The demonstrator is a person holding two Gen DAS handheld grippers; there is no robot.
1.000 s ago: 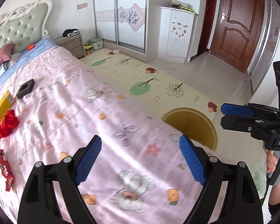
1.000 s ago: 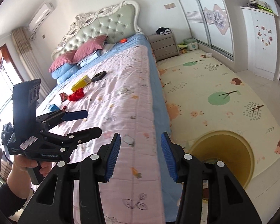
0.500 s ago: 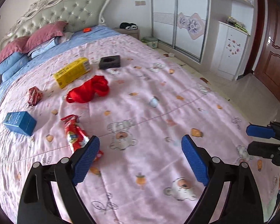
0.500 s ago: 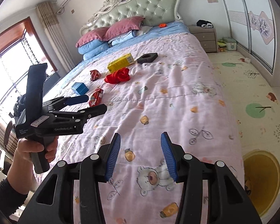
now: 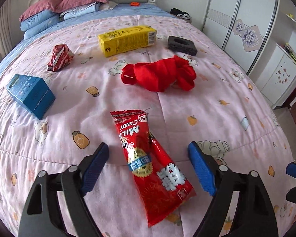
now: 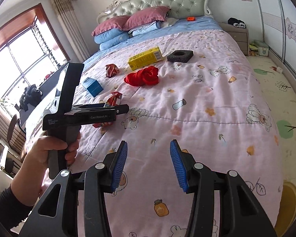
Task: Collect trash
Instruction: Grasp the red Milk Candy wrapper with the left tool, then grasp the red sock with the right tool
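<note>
A red candy wrapper (image 5: pixel 154 167) lay flat on the pink quilt (image 5: pixel 227 102), directly between the two blue pads of the left gripper (image 5: pixel 149 165); its printed top end pointed away from the gripper and its lower end reached back toward the gripper's body. The left gripper's jaws were closing around the wrapper, but the pads stood clear of it on both sides and were not yet touching it. Farther ahead of that gripper a bunch of red cloth (image 5: pixel 159 75) sat on the quilt, and beyond it a yellow carton (image 5: pixel 127 40) with a black square block (image 5: pixel 182 43) just to its right. Ahead and to the left lay a blue box (image 5: pixel 30 95) and, past it, a crumpled red-and-white wrapper (image 5: pixel 59 58). Pillows (image 5: pixel 65 6) were stacked at the far end of the bed by the headboard. The right gripper (image 6: pixel 149 165) hung over the near part of the quilt with its jaws parted and nothing between them. From its camera, the left gripper appeared ahead and to the left, held by a hand (image 6: pixel 49 148) in a dark sleeve, with the candy wrapper partly hidden beneath its fingers.
</note>
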